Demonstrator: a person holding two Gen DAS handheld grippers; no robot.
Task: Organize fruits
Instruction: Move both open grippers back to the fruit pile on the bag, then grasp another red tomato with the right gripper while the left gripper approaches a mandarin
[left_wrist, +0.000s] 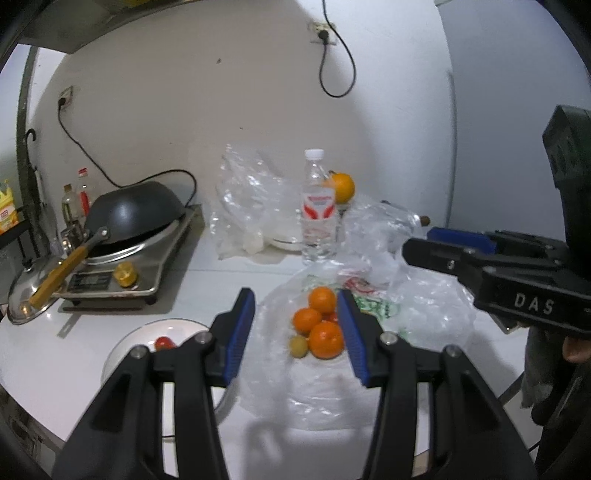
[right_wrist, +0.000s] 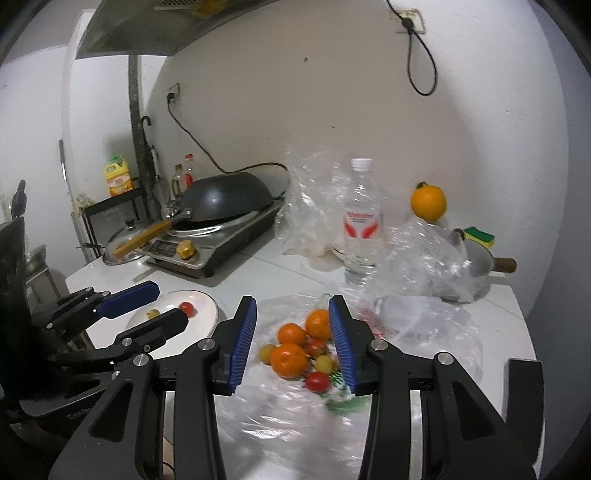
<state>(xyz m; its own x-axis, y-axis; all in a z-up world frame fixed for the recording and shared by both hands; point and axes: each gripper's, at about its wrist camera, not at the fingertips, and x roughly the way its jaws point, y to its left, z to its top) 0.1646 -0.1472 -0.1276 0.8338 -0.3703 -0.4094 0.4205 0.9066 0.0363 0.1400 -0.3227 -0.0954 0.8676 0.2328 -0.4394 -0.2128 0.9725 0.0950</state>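
I hold my left gripper (left_wrist: 295, 332) wide open and empty, low in the centre of its frame, its blue pads (left_wrist: 242, 328) flanking a pile of fruit (left_wrist: 317, 325) on a clear plastic bag (left_wrist: 295, 398) spread across the white counter (left_wrist: 55, 354). Three oranges (left_wrist: 326, 339) crowd together there, a small yellow-green fruit (left_wrist: 298, 346) touching the nearest one.

My right gripper (right_wrist: 292, 332) is likewise spread wide with nothing between its pads (right_wrist: 341, 343), lower centre of its own frame, over the same pile (right_wrist: 299, 350). From this side the oranges (right_wrist: 289, 360) lie among red tomatoes (right_wrist: 317, 381) and pale yellow fruits (right_wrist: 266, 352). Motion blur softens the bag (right_wrist: 280, 424).

At lower left, a white plate (right_wrist: 201, 314) carries one red tomato (right_wrist: 187, 308) and one small yellowish fruit (right_wrist: 153, 314); my left gripper (right_wrist: 147, 306) reaches across in front of it in the right camera's view, and in the left camera's view my right gripper (left_wrist: 436, 240) enters from the right edge.

A water bottle (left_wrist: 318, 210) stands upright behind the pile at centre. Another orange (left_wrist: 341, 187) sits higher, just right of the bottle, above crumpled plastic. A dark wok (left_wrist: 136, 214) rests on a cooker (left_wrist: 147, 266) at centre left, a glass lid (left_wrist: 26, 295) beside it. A metal pot (right_wrist: 476, 269) with a sponge (right_wrist: 479, 236) occupies the right side.
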